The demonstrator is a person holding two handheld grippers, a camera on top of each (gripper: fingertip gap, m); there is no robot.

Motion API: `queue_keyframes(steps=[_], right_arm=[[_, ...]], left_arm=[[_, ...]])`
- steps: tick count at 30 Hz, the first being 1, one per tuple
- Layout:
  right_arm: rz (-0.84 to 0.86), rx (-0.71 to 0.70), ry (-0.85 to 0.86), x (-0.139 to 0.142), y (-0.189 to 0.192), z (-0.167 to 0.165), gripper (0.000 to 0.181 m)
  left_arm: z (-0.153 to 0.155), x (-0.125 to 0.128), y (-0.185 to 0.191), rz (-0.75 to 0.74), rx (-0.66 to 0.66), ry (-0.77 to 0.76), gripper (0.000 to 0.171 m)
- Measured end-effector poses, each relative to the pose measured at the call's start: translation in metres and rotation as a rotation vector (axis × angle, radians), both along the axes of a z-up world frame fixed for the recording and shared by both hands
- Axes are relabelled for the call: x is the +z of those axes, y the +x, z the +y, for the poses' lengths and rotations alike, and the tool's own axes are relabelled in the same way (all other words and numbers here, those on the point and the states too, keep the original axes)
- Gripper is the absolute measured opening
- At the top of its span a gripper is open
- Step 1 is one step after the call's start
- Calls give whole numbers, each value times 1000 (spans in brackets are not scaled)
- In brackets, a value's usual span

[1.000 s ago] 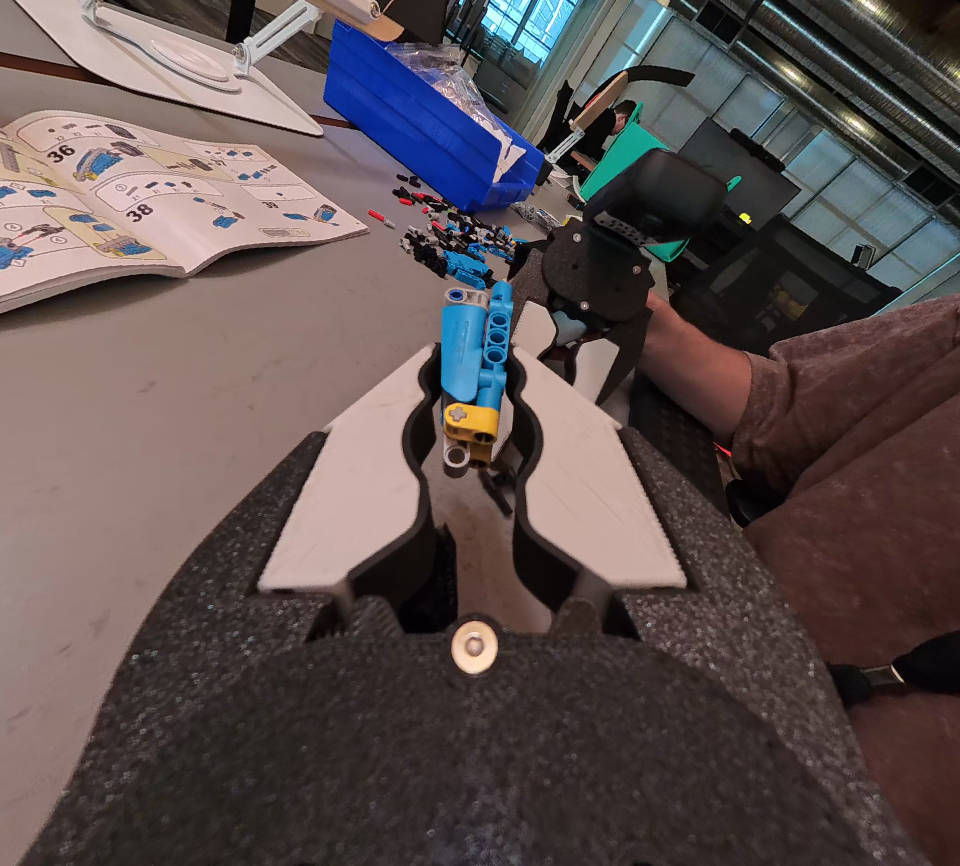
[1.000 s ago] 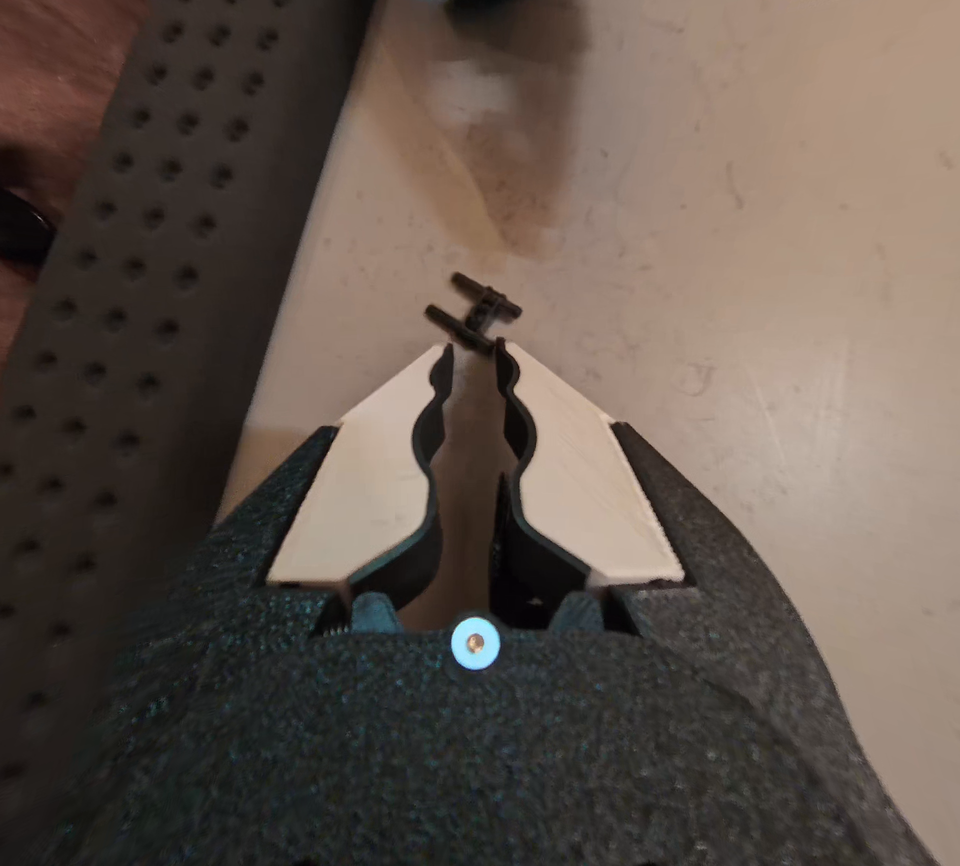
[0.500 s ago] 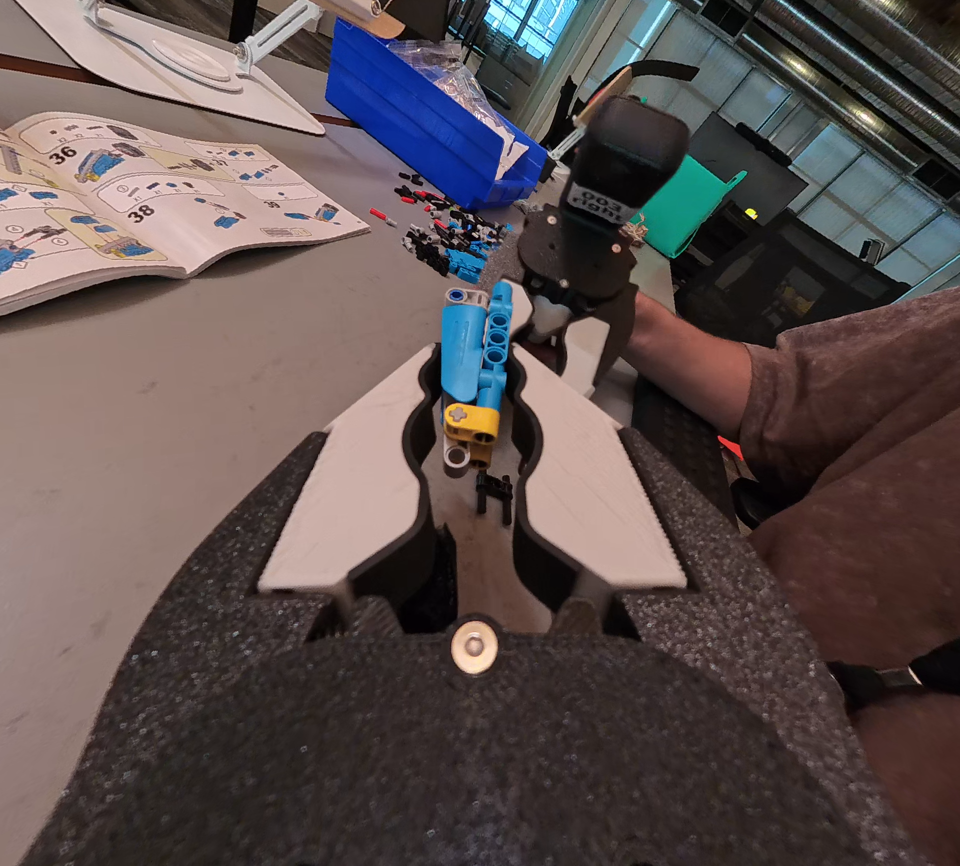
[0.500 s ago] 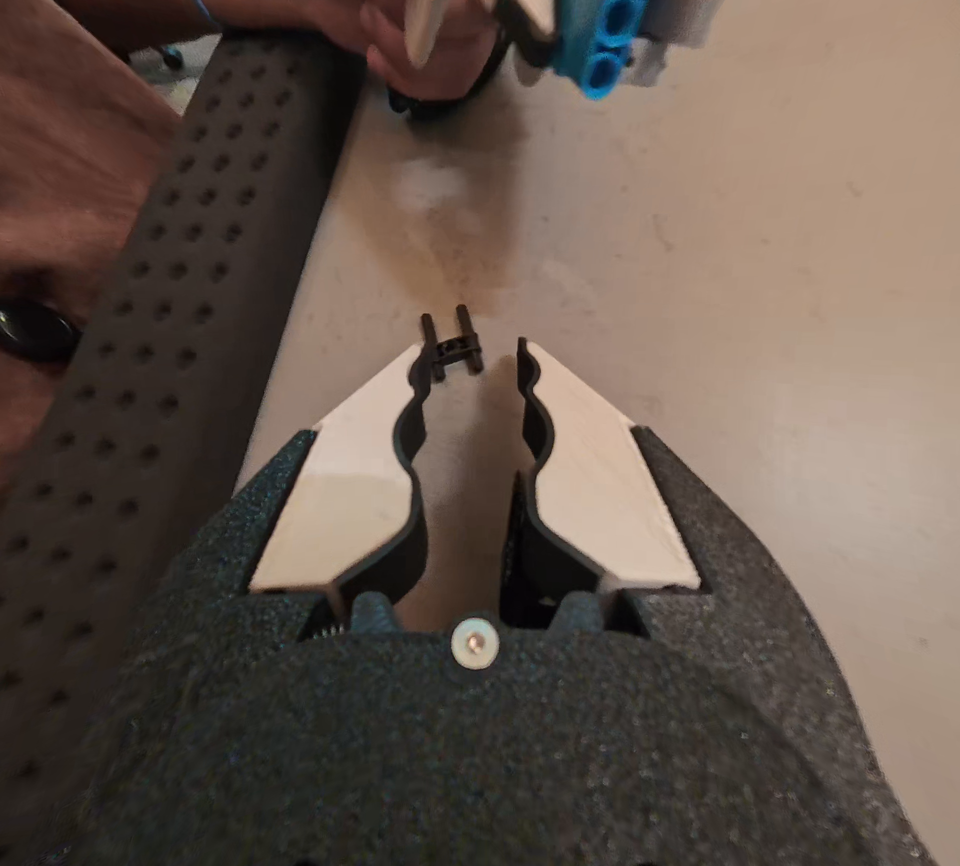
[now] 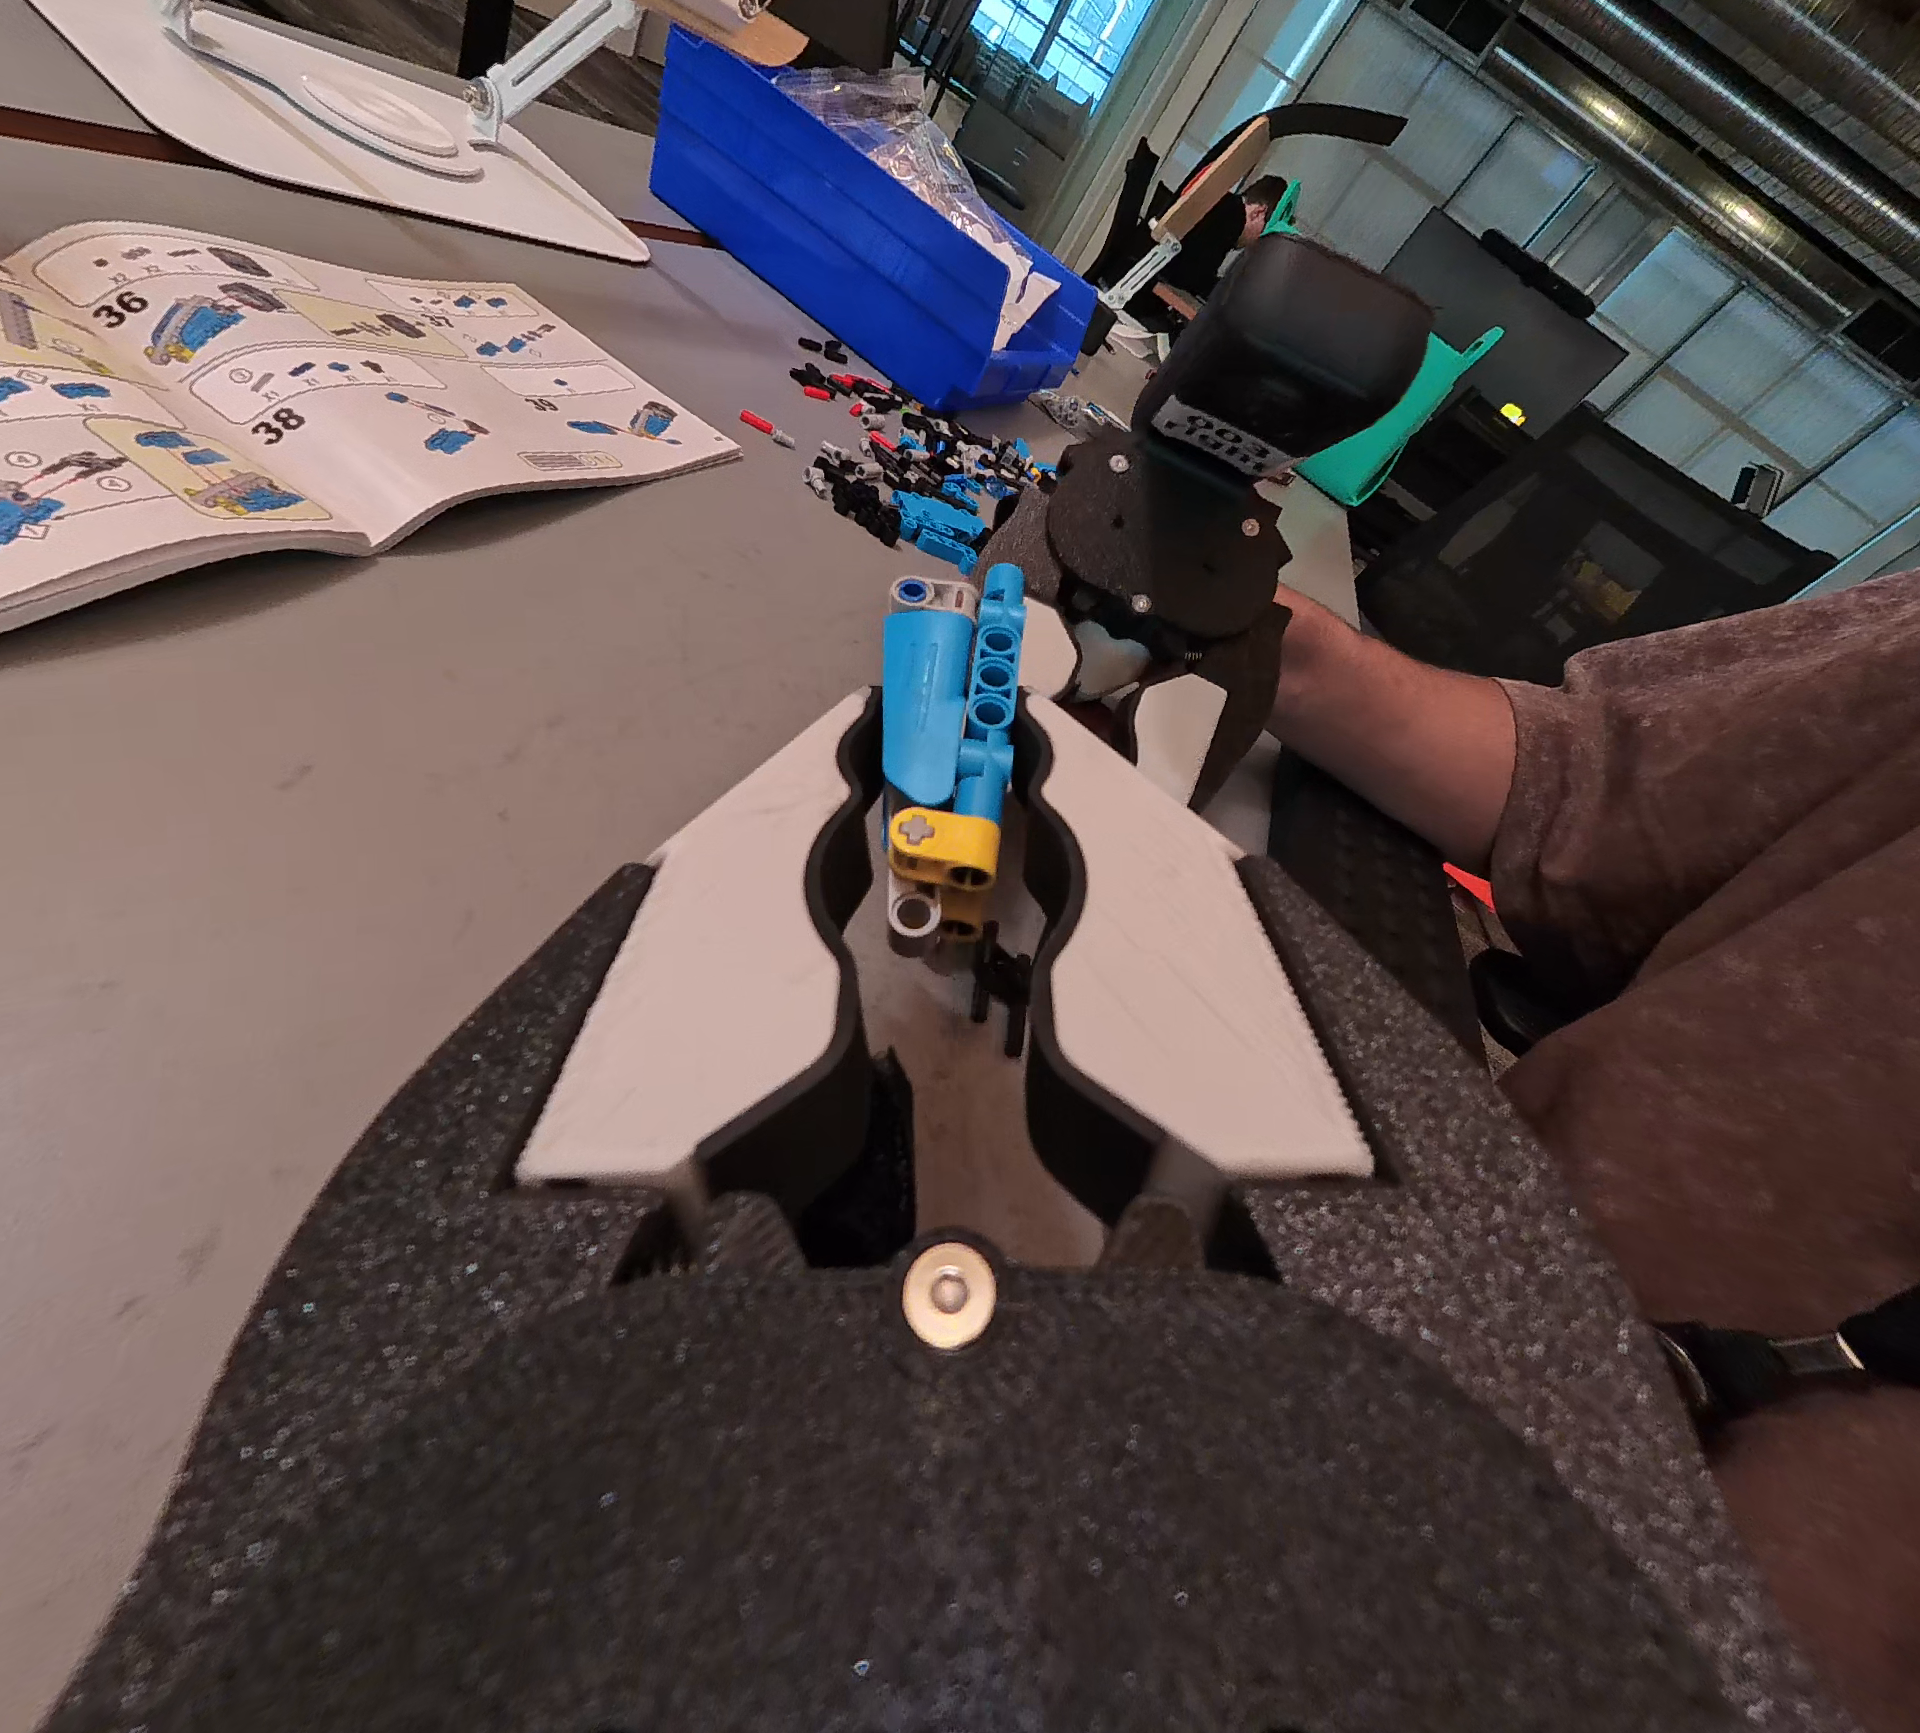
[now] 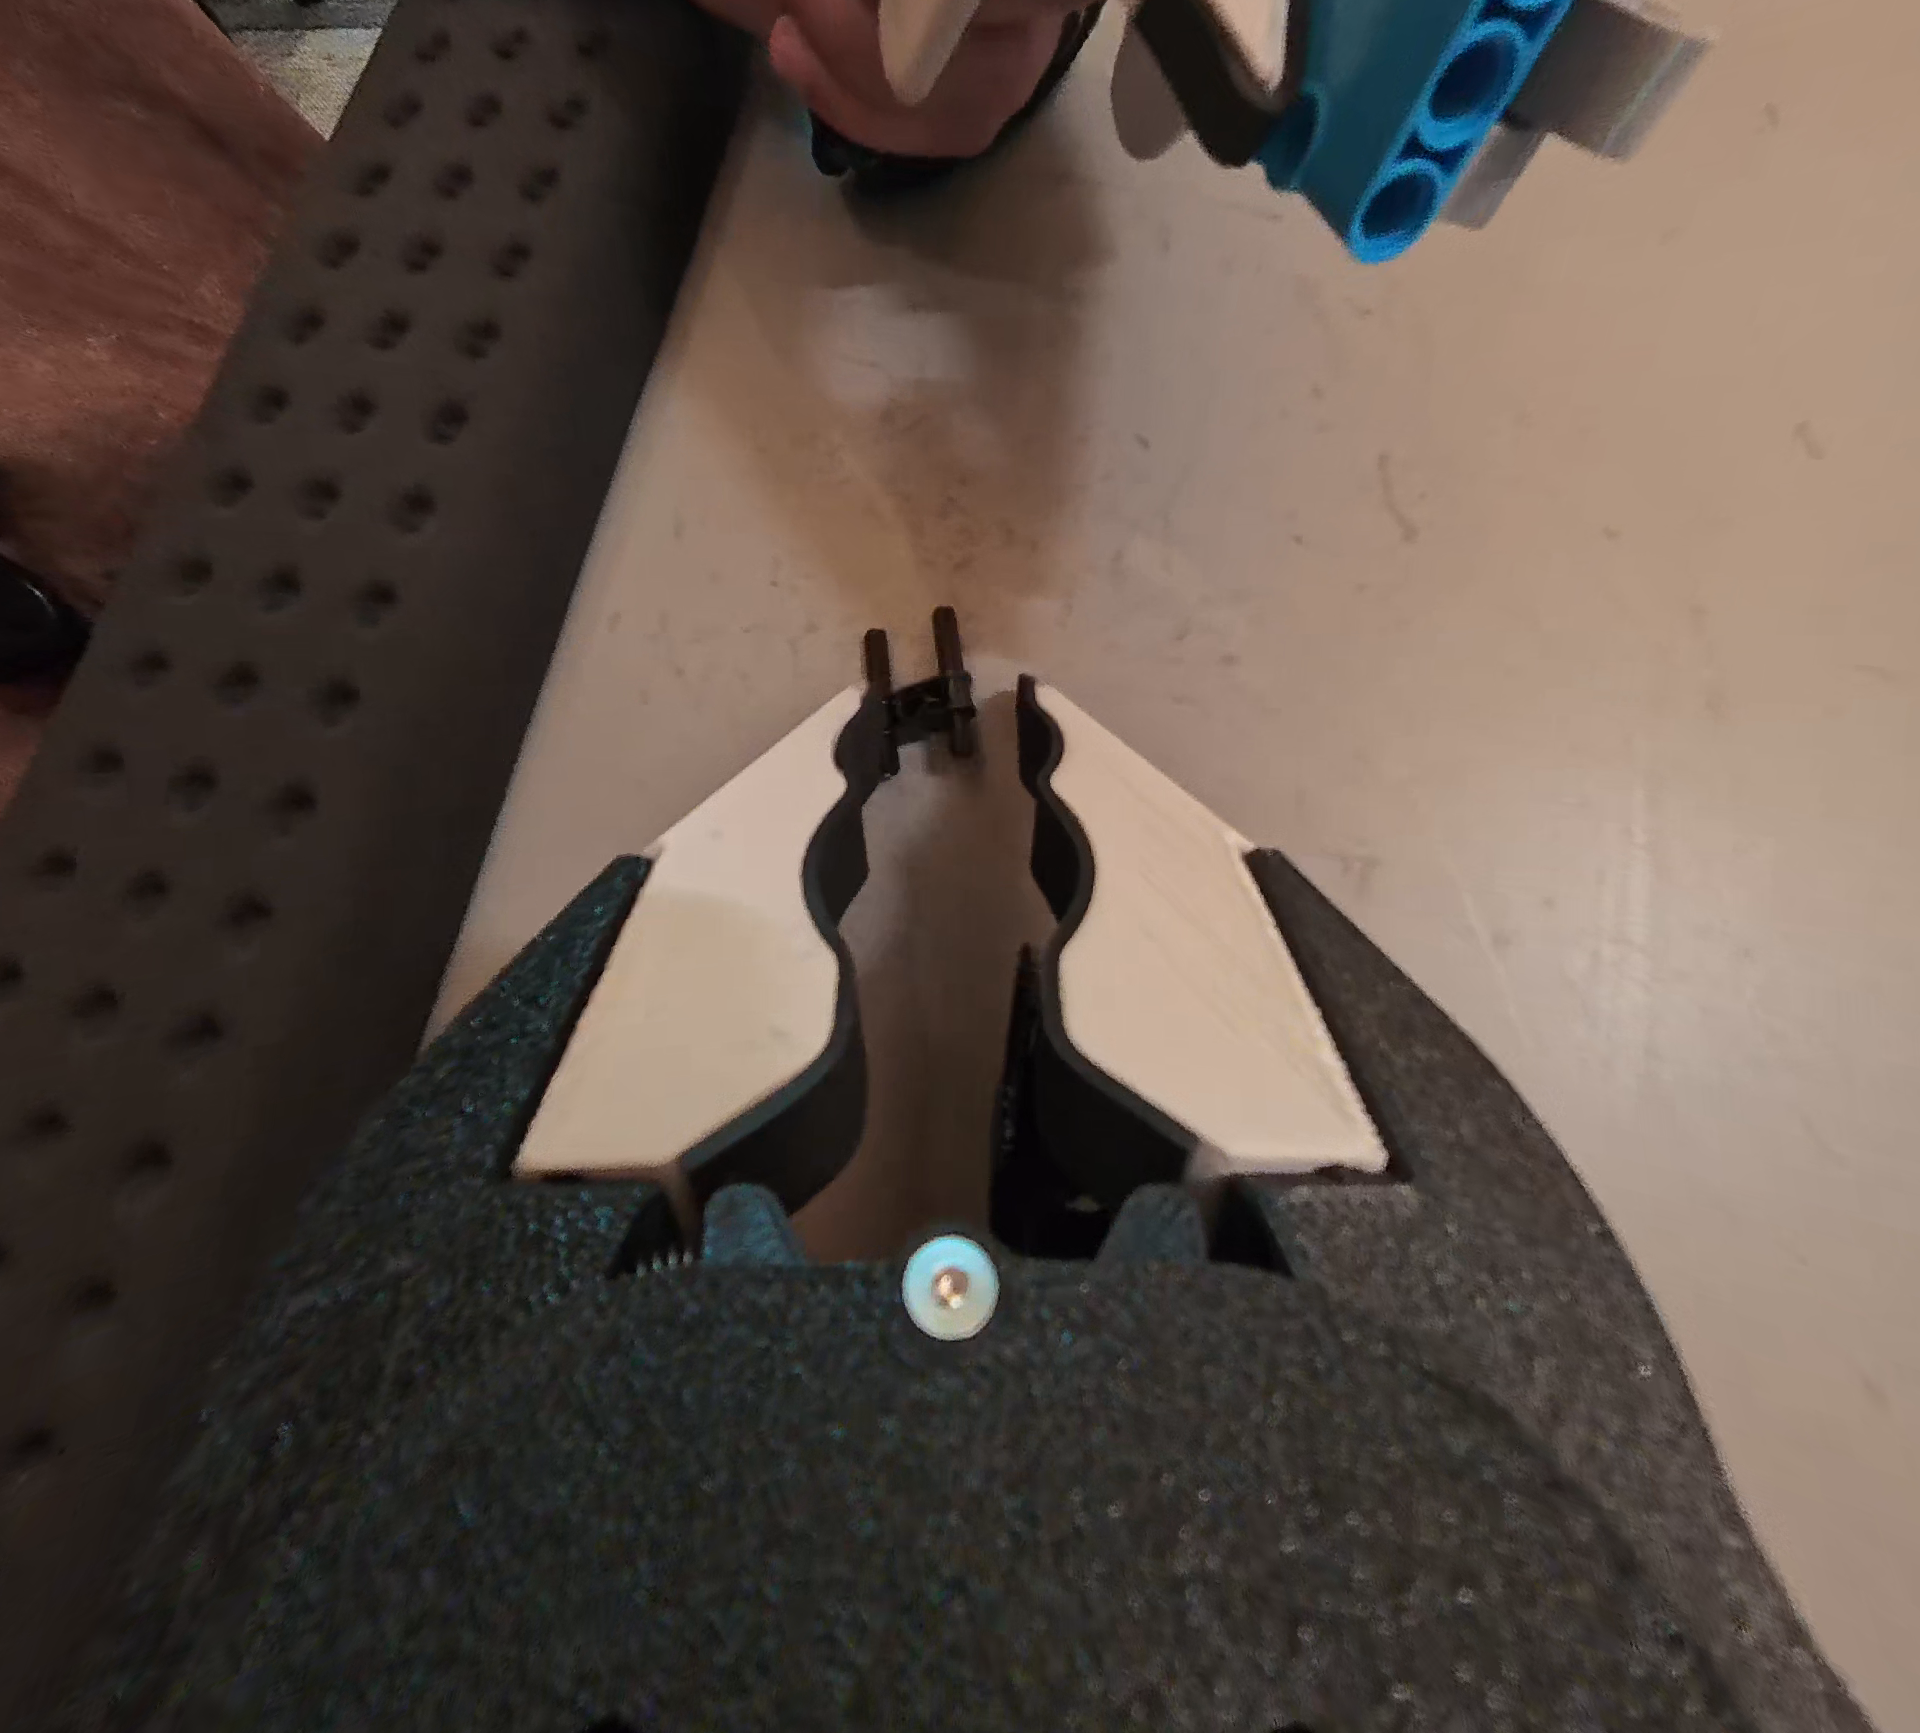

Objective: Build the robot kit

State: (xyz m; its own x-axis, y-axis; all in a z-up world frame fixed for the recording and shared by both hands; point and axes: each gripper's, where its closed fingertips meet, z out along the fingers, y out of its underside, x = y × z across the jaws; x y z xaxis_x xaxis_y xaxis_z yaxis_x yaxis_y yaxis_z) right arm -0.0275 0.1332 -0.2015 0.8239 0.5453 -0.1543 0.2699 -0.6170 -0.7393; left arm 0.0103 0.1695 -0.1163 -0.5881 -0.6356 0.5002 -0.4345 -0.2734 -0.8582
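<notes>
— What's in the left gripper [image 5: 951, 727]?
— Its jaws pinch a blue brick assembly [image 5: 954, 707], held above the table [image 5: 312, 800].
— And the right gripper [image 6: 940, 696]?
— Jaws spread, a small black connector [image 6: 925, 696] lying between the tips, touching the left one. Booklet [image 5: 260, 395] and blue bin [image 5: 831, 229] farther off.

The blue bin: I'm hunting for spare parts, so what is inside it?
Crumpled clear plastic bags stick up above the blue bin. Its wall hides the bottom, so any loose parts inside cannot be seen.
</notes>
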Motion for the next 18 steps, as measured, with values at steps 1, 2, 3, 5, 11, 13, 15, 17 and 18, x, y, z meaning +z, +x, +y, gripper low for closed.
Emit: queue_keyframes(steps=[1,2,3,5,11,13,15,17,18], right_arm=[[7,5,-5,0,-1,-1,26],[14,13,-13,-1,-2,-2,25],[14,21,-21,-3,-4,-3,25],[-34,17,-5,-5,-2,-3,19],[-67,34,14,-5,-2,-4,8],[-55,44,18,-3,-4,-4,7],[-36,46,50,3,-6,-3,7],[15,28,98,17,-5,0,7],[33,4,132,27,0,2,7]], left_arm=[[0,0,0,0,0,0,23],[0,0,0,0,0,0,23],[0,0,0,0,0,0,23],[0,0,0,0,1,0,23],[0,0,0,0,1,-1,23],[0,0,0,0,1,-2,23],[1,0,0,0,2,-3,23],[1,0,0,-1,2,-3,23],[1,0,0,-4,3,0,23]])
